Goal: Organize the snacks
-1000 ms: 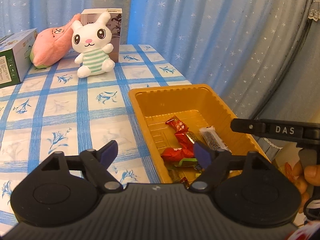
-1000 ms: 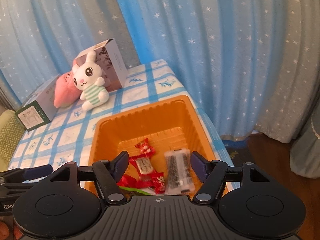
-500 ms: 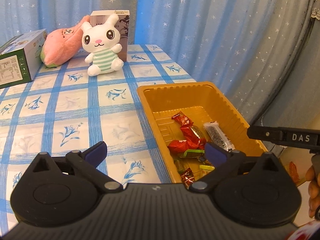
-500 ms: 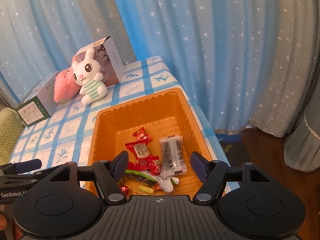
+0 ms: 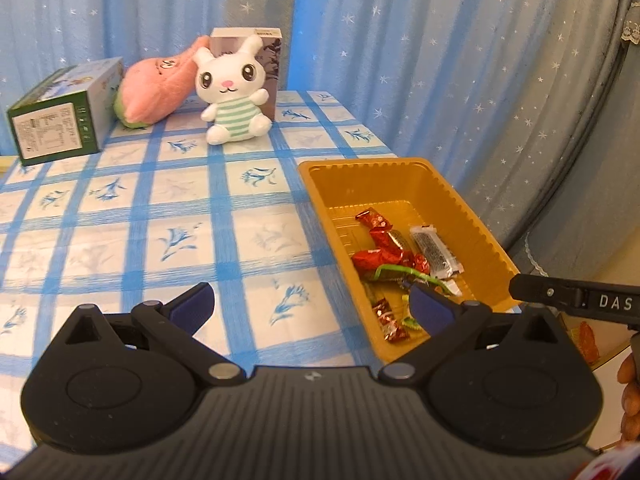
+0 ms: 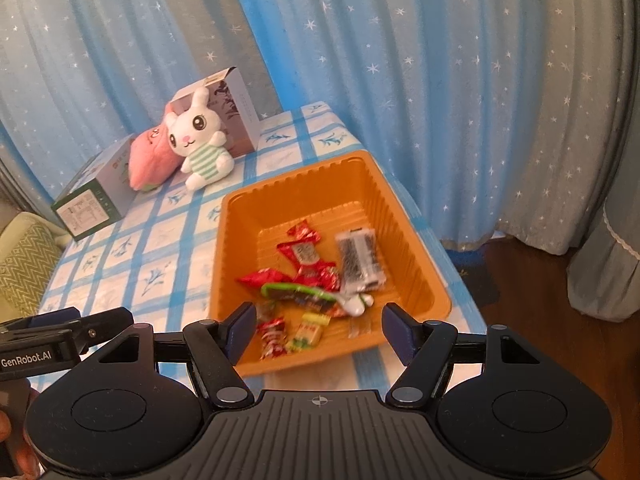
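While both tongs hang spread wide and empty, left tongs (image 5: 310,306) sit over the blue-checked table (image 5: 160,216), right tongs (image 6: 318,330) over the near rim of the orange ribbed plastic tray (image 6: 404,216). Assorted wrapped snacks (image 6: 316,280) lie inside its near half, at the table's right edge.

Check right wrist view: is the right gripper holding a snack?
No, the right gripper is open and empty, with the snacks lying in the tray.
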Demonstrator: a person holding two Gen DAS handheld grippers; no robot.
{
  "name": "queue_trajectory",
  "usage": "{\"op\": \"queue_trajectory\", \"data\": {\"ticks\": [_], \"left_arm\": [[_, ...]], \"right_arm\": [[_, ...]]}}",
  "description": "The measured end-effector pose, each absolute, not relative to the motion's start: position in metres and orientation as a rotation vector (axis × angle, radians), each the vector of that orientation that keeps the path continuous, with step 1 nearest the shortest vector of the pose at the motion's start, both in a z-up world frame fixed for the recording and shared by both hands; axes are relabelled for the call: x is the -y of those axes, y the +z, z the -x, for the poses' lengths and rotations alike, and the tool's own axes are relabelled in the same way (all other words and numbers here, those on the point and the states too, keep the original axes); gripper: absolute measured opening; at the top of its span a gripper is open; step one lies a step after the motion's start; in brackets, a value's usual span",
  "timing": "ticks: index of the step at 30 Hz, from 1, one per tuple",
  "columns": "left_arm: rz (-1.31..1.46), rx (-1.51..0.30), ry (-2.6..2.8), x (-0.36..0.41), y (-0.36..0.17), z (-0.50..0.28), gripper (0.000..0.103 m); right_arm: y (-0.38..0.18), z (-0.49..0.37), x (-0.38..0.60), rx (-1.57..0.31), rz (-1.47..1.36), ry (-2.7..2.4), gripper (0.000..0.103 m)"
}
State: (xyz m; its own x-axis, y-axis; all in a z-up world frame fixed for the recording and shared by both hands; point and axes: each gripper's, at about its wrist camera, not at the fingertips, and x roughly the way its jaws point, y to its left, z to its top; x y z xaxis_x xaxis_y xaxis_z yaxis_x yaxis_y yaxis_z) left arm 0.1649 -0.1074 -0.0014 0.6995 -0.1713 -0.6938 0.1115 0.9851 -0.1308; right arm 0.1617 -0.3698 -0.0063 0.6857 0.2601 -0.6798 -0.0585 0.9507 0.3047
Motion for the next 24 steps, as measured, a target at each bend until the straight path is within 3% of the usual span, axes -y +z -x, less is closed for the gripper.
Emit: {"op": "queue_trajectory", "data": {"ticks": [24], "left_arm": [[0.064,-0.726,-0.066,0.093,0.037,-0.052,0.103]], "right_arm": [[0.022,-0.051,0.322,-0.77,-0.219,0.201,0.069]]}}
